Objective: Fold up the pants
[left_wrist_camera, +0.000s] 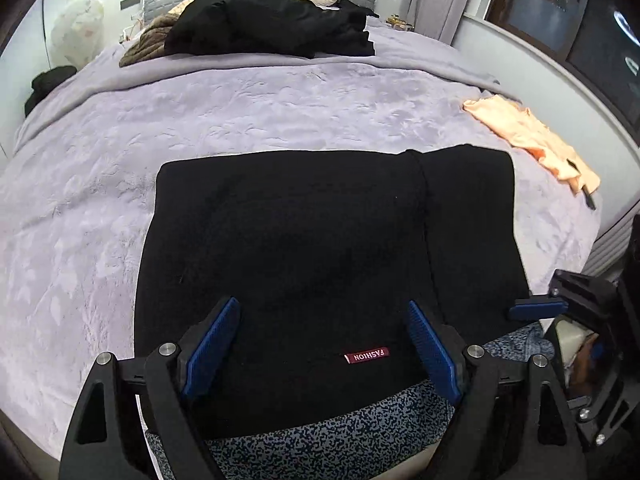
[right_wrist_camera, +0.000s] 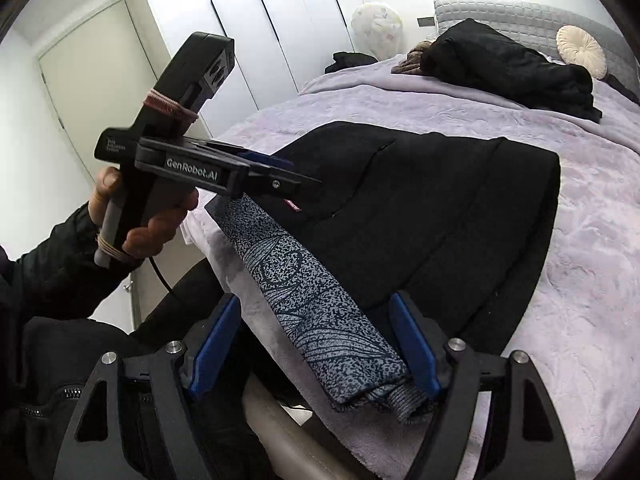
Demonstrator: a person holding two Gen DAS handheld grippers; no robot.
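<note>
Jaws on both the left gripper (left_wrist_camera: 320, 344) and the right gripper (right_wrist_camera: 316, 344) stand wide and hold nothing, poised over the near edge of the black pants (left_wrist_camera: 320, 232), which lie flat at the foot of the bed (left_wrist_camera: 100, 200). It looks like a fresh fold is about to start: each must pinch a near corner of the speckled hem (right_wrist_camera: 320, 320) and carry it away. Beyond, bare blanket gives room before the orange cloth (left_wrist_camera: 532, 140) and the dark clothes pile (left_wrist_camera: 272, 24).
</note>
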